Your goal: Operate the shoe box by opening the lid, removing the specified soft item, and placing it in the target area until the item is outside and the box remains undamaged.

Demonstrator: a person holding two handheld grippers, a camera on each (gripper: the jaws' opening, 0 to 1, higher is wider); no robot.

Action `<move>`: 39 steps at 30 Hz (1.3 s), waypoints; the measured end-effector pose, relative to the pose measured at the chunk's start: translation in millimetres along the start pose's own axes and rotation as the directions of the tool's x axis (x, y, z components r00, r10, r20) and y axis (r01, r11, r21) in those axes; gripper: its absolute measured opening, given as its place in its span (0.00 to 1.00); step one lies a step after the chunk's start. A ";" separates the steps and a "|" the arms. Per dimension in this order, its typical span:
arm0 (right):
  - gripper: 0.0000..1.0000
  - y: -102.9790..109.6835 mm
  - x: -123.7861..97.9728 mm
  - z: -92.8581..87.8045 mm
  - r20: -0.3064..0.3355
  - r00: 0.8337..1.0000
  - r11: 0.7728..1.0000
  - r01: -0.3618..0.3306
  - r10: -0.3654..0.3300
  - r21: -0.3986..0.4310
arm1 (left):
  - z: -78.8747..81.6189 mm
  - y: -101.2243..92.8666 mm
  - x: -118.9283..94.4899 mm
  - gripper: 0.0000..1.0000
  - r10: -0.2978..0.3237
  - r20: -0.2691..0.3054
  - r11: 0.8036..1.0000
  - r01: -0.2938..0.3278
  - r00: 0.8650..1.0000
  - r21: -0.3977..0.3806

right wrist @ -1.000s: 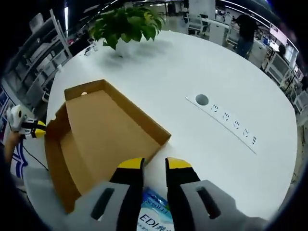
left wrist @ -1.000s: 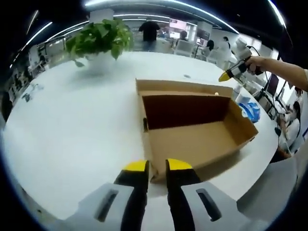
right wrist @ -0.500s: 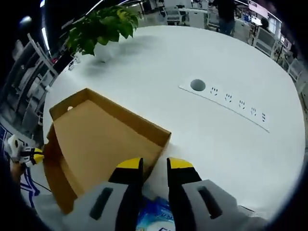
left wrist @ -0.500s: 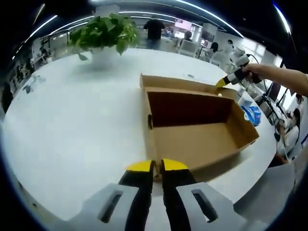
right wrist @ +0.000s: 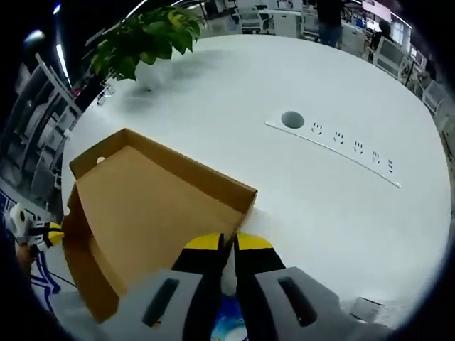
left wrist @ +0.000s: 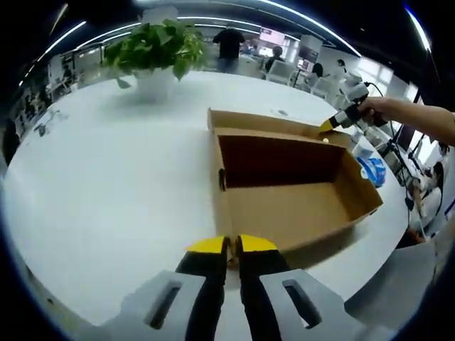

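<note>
Left gripper view: potted plant [left wrist: 151, 53] far left on white worktop [left wrist: 106, 170]. My left tool [left wrist: 227, 246] low centre, jaws nearly together at near wall of open shoe box [left wrist: 284, 181]; can't tell if cardboard pinched. Box interior bare. Right tool [left wrist: 334, 122] at far right box corner. Blue soft pack [left wrist: 372, 168] lies on worktop beyond box.

Right gripper view: box [right wrist: 142, 213] left, my right tool [right wrist: 227, 245] jaws almost together over its corner, grip uncertain; socket strip [right wrist: 334, 145] right.

Left gripper [left wrist: 230, 249] and right gripper [right wrist: 227, 245] look alike: pale grey bodies with slotted openings, black jaws, bright yellow tips. A bare forearm [left wrist: 419, 119] reaches in, sleeve unseen.
</note>
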State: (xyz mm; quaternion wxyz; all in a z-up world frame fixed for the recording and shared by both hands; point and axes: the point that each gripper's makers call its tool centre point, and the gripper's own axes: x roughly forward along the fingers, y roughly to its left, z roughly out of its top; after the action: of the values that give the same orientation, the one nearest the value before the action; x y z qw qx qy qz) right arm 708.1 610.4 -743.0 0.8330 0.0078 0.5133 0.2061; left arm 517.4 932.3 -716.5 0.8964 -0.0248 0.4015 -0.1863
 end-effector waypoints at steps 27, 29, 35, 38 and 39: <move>0.01 9.9 -42.4 16.9 0.131 0.991 1.000 0.005 -0.001 -0.028 | -0.6 1.3 0.0 0.02 -0.005 0.006 1.000 0.005 1.000 -0.015; 0.01 11.1 -46.6 18.7 0.145 0.989 1.000 0.003 0.001 -0.029 | -0.5 1.4 0.0 0.02 -0.004 0.007 1.000 0.004 1.000 -0.018; 0.01 16.6 -59.3 22.6 0.183 0.983 0.999 0.003 0.005 -0.041 | -0.4 1.5 0.2 0.02 -0.005 0.009 1.000 0.006 1.000 -0.020; 0.01 19.1 -66.9 23.5 0.208 0.978 0.999 -0.004 0.012 -0.039 | -0.6 1.2 0.2 0.02 -0.007 0.009 1.000 0.007 1.000 -0.018; 0.01 19.4 -68.6 23.9 0.216 0.976 0.999 -0.006 0.014 -0.037 | -0.6 1.1 0.2 0.02 -0.007 0.009 1.000 0.007 1.000 -0.019</move>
State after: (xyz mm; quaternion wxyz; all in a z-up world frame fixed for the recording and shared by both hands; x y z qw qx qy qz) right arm 695.6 608.7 -668.9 0.8829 0.0179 0.4157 0.2175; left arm 517.4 933.4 -717.3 0.8972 -0.0358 0.3991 -0.1855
